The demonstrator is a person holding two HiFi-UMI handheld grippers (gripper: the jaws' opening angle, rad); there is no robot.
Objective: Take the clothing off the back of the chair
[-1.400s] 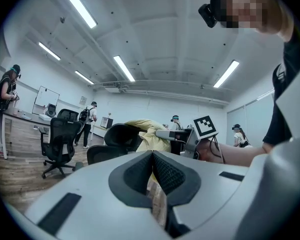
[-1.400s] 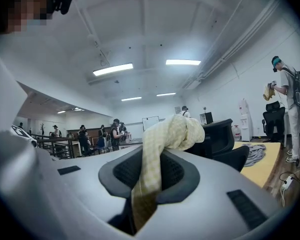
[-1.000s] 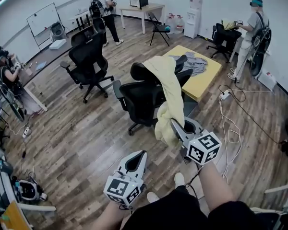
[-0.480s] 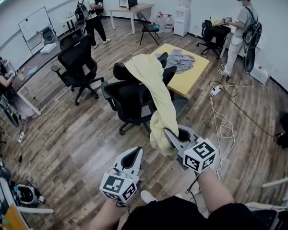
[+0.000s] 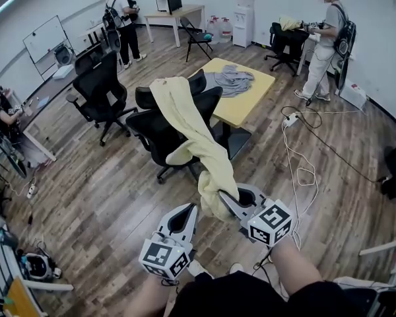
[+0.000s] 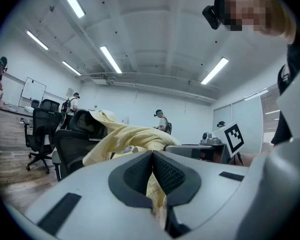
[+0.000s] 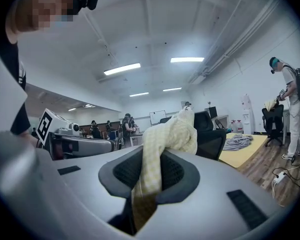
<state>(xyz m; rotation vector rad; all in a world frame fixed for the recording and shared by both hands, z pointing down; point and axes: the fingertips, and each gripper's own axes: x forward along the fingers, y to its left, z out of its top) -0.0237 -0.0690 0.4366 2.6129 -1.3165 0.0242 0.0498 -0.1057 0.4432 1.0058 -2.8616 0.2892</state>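
Garment (image 5: 191, 127) farther off chair (image 5: 152, 131), end tight in right gripper (image 5: 228, 200) jaws; left gripper (image 5: 190, 209) jaws together, seemingly empty.

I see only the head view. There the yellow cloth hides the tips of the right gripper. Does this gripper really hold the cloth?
Observer: Yes. In the right gripper view the yellow cloth is pinched between the two pads of the right gripper.
Operator: And the left gripper, is it open?
Observer: No. In the left gripper view the left gripper has its pads together at the tip. A strip of yellow shows in the gap below them; I cannot tell if it is gripped.
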